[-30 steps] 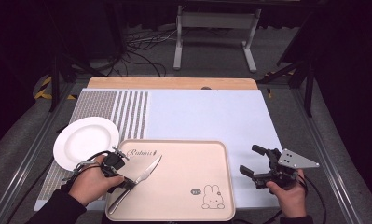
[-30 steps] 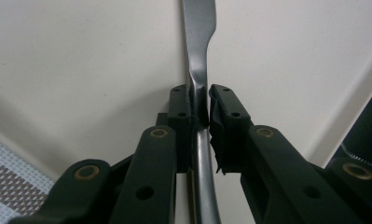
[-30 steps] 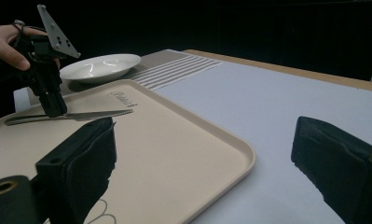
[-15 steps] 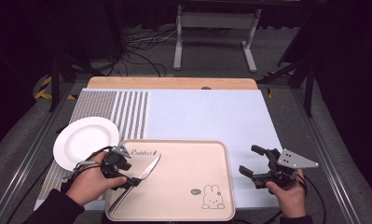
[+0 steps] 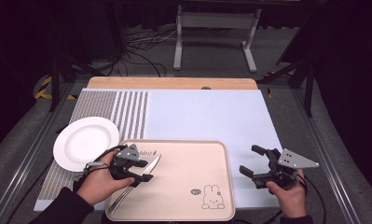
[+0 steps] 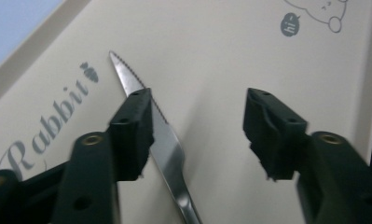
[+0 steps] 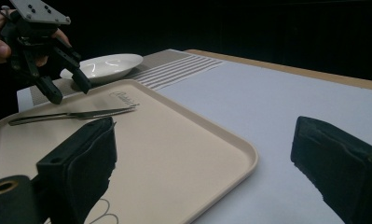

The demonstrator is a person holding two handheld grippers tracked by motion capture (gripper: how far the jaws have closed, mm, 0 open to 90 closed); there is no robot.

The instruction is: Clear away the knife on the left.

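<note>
My left gripper (image 5: 144, 171) has let go: its 2 jaws have just been closing partway again after springing wide, and nothing is pinched between them. In the left gripper view the serrated table knife (image 6: 161, 140) lies flat on the tray (image 6: 249, 56), its blade passing under one pad (image 6: 134, 126) rather than between the 2. From the right gripper view the knife (image 7: 67, 115) rests on the tray floor near the "Rabbit" lettering, with the left gripper (image 7: 65, 84) hanging just above its handle end, apart from it. My right gripper (image 5: 254, 163) sits spread wide and empty beside the tray's right edge, over the pale blue mat (image 5: 207, 116). The white plate (image 5: 86, 141) lies just off the tray's left corner. My worry is that if I drop or close now, the pad over the blade could catch it and skid the knife across the slick tray, or flip it toward the rim
</note>
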